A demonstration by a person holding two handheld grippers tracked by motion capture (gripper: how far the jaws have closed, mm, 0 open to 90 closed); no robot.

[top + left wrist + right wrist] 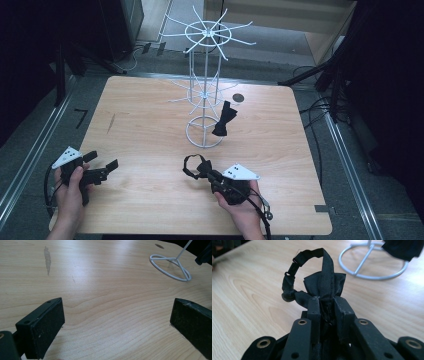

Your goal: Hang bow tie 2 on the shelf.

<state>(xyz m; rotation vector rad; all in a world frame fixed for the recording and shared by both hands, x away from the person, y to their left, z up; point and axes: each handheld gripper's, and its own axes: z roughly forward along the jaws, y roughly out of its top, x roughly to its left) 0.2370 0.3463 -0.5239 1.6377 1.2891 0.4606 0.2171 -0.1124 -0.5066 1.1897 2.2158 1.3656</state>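
A black bow tie (pixel 196 165) with its neck strap looped up is pinched between the jaws of my right gripper (pixel 207 173), just above the table's front middle. In the right gripper view the jaws stand close together on the bow tie's (pixel 323 282) knot, so the right gripper (pixel 327 302) is shut on it. A second black bow tie (pixel 223 120) hangs from a lower arm of the white wire rack (pixel 205 75). My left gripper (pixel 102 161) rests at the front left, open, with bare wood between its pads (pixel 47 325).
The rack's ring base (pixel 204 132) stands on the wooden table (pixel 140 120) at the centre back, also visible as the ring base (pixel 372 265) ahead of the right gripper. A dark round hole (pixel 238 98) lies behind it. Cables and dark frames surround the table.
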